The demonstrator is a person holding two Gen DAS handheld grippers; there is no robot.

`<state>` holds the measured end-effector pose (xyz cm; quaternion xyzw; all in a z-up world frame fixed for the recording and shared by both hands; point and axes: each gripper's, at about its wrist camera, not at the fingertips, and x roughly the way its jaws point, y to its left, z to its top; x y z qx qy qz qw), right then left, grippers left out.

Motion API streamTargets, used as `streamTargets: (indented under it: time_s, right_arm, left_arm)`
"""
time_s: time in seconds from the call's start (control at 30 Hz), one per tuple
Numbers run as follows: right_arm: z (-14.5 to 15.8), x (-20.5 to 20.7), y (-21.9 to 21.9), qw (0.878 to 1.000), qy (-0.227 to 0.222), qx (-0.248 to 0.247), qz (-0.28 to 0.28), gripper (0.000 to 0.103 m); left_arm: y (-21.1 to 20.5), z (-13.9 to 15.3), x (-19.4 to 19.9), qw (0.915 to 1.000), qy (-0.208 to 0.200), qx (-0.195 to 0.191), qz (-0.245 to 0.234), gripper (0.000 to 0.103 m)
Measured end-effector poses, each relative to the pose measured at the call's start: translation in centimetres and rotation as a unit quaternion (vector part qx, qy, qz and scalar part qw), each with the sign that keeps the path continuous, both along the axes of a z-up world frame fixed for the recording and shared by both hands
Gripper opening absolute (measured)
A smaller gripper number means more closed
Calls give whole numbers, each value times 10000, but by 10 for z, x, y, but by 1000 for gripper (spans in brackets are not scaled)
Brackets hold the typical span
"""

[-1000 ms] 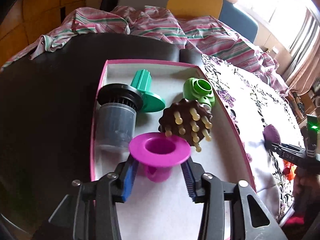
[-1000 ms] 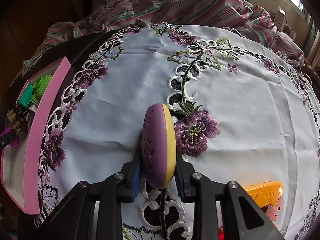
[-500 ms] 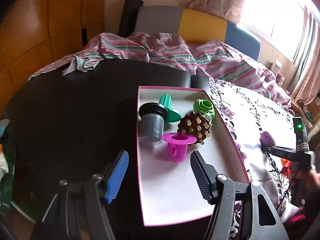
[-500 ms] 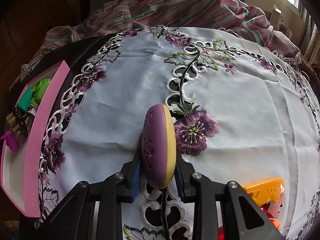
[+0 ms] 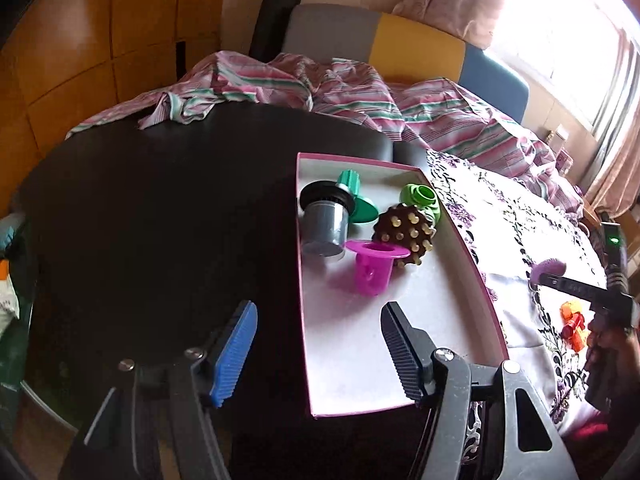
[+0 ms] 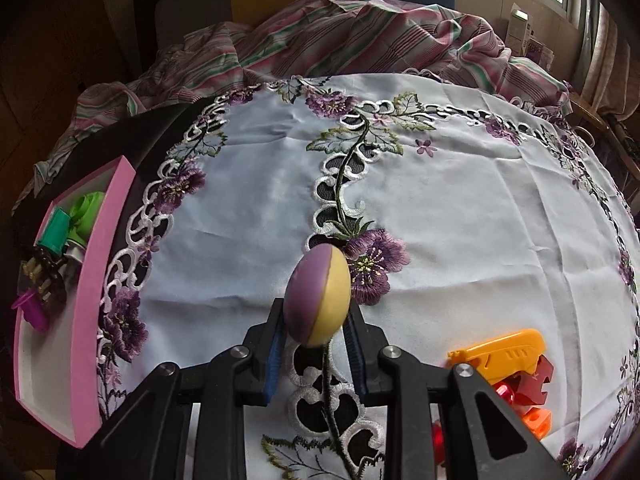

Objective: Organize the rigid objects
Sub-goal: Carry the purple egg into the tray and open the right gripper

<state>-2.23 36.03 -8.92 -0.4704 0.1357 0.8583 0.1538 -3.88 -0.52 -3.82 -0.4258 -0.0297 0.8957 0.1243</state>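
Clamping a purple-and-yellow oval piece (image 6: 318,294) between its pads, the right gripper (image 6: 316,344) holds it above the embroidered tablecloth (image 6: 460,208). The left gripper (image 5: 318,354) hangs empty, jaws apart after opening, near the pink box (image 5: 486,294), where the magenta funnel (image 5: 372,266) stands beside a spiked brown ball (image 5: 404,232).

- Embroidered white cloth (image 6: 440,208) drapes the glossy dark desk (image 5: 160,220).
- Matt pink-edged cardboard box (image 5: 486,312) holds smooth plastic pieces.
- Matt purple-yellow disc (image 6: 318,296) sits between ribbed fingers (image 6: 274,354).
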Motion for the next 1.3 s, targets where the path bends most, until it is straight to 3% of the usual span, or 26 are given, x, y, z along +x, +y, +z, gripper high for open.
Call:
streamTargets:
  time_s: [0.07,0.1,0.27,0.47,0.67,0.73,0.8,0.97,1.17,1.3]
  right_arm:
    - [7,4,-10,9999,116,-11,69,21]
    - [10,4,-14,9998,158,-41,122,8]
    - [5,-5,-28,9992,-38,302,270,8]
    - [-1,4,2,9991,3,-430,67,8]
    - [-9,3,22,9949,28,-994,-140,24]
    - [-9,-2,24,9922,138,-1205,-292,36]
    - [-10,-11,22,9919,134,-1187,-421,40]
    - [-23,-36,18,9918,-82,-1143,-565,42]
    - [-24,-44,-1,9986,-284,-384,-215,42]
    - [-17,-38,-3,9994,-198,-250,-150,41]
  left_arm:
    - [-1,-2,-1,10000,-41,0,16,65]
    - [-1,-3,0,10000,-53,14,2,65]
    - [1,-4,1,10000,-45,19,-53,65]
    - [1,-6,1,9998,-119,110,-82,65]
    - [1,-9,1,9998,-205,78,-31,65]
    - [2,-9,1,9998,-196,56,-36,65]
    - [3,-8,2,9999,-150,16,-57,65]
    - [7,-4,5,9999,-71,-53,-136,65]
    - [9,-2,5,9998,-22,-106,-176,66]
    - [9,0,6,9998,31,-116,-140,66]
